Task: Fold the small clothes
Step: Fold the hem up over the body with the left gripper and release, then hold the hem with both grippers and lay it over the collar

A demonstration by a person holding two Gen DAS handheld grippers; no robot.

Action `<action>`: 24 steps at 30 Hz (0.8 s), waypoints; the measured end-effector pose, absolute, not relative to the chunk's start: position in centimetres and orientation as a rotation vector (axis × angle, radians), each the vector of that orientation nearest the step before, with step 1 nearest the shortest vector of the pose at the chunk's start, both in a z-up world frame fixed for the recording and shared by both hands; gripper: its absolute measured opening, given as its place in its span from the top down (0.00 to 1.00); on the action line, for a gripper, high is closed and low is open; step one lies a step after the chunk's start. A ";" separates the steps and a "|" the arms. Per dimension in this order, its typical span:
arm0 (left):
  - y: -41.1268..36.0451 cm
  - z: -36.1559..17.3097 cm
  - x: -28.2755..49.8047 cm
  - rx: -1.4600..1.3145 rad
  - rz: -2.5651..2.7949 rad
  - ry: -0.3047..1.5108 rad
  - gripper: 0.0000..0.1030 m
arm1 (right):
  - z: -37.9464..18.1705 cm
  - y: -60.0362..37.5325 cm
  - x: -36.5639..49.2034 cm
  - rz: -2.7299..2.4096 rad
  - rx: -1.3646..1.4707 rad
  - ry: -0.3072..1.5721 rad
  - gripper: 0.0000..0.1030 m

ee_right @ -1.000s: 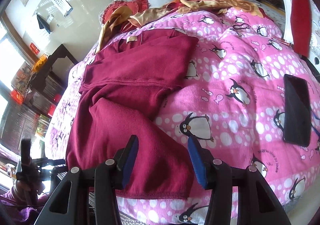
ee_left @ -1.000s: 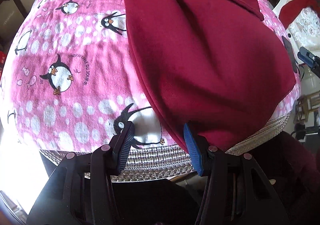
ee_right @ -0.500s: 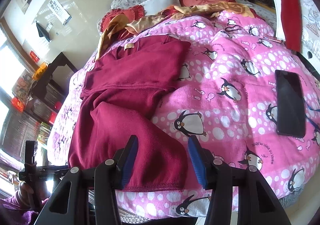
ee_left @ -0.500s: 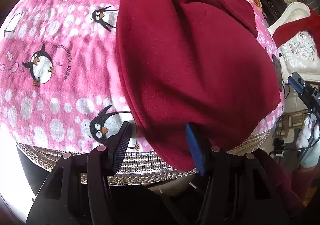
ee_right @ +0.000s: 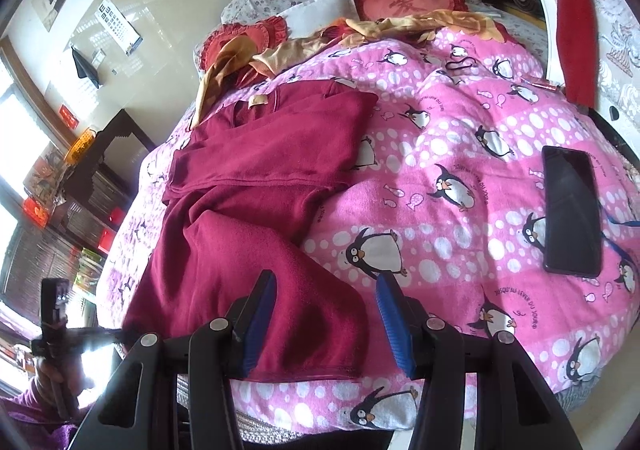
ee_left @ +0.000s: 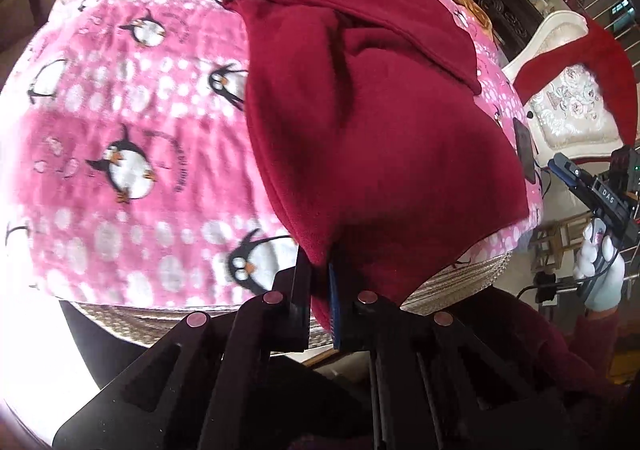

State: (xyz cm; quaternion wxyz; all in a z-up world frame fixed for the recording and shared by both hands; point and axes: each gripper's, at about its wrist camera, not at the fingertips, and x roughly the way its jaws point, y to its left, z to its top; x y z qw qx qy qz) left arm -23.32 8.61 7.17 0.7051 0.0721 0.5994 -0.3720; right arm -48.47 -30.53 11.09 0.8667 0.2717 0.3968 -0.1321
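A dark red fleece garment [ee_left: 380, 138] lies partly folded on a pink penguin blanket [ee_left: 120, 122]. My left gripper [ee_left: 318, 274] is shut on the garment's near left hem corner at the bed's front edge. In the right wrist view the garment [ee_right: 256, 218] stretches from the near edge toward the pillows, its upper part folded over. My right gripper [ee_right: 326, 302] is open and empty, its jaws standing over the garment's near right hem corner, above the blanket [ee_right: 460, 154]. The right gripper also shows in the left wrist view [ee_left: 592, 186], held in a white-gloved hand.
A black phone [ee_right: 570, 210] lies on the blanket at the right. Pillows and a yellow cloth [ee_right: 360, 34] are heaped at the head of the bed. A white chair with a red cloth [ee_left: 572, 90] stands beside the bed. Dark shelves [ee_right: 92, 178] stand at the left.
My left gripper has closed on the garment's hem corner; it was open around it before. The right gripper stays open and has shifted only slightly.
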 end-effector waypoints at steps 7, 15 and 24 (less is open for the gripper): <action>11.6 5.6 -22.6 0.135 -0.771 1.377 0.94 | 9.2 -29.5 -48.1 -0.173 0.608 0.896 0.38; 10.3 4.4 -23.0 0.156 -0.726 1.406 0.89 | 6.5 -24.8 -47.2 0.047 0.652 0.987 0.39; 8.5 3.2 -24.6 0.206 -0.758 1.406 0.95 | 4.9 -22.9 -47.8 0.030 0.667 0.909 0.90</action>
